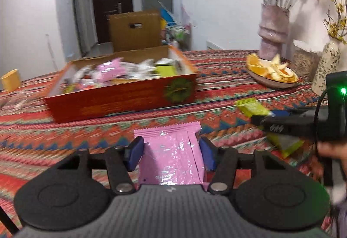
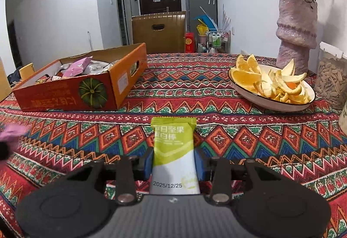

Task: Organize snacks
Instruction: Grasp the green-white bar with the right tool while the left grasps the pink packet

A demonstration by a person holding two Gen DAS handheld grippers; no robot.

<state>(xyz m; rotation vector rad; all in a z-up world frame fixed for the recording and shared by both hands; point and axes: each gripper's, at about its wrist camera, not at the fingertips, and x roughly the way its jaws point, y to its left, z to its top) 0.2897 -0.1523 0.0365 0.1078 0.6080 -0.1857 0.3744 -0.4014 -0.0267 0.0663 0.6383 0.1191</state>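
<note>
The left claw point(image 1: 171, 152) is closed to a middling width on a pink snack packet point(image 1: 171, 155), its blue pads point(image 1: 135, 153) pressing the packet's two long edges. The packet stands lengthwise between the pads, its crimped top end poking out ahead of the claw, over the patterned counter point(image 1: 65, 129). The right claw point(image 2: 175, 162) is pinched narrow on a green-and-white snack bar point(image 2: 174, 151), likewise held by its long sides with the sealed end pointing forward.

Both packets look light, thin and glossy. The film is soft and will crumple or buckle if squeezed hard, and its shine suggests it can slip out of a loose pinch. My judgement is that the present hold across the width, near the middle of the body, is the sound one: the filling gives the pads something firmer to bear on, while the flat crimped ends would fold and slide. The bar seems the stiffer of the two, the pink packet the more pillowy.

The orange cardboard box point(image 1: 121, 94), already holding a heap of wrapped snacks, sits ahead and to the left of each claw, well apart from both. A dish of orange wedges and peel point(image 2: 271, 86) lies ahead and to the right of the right claw. Dropping each packet from low over the box should do no harm, since nothing here looks fragile.
</note>
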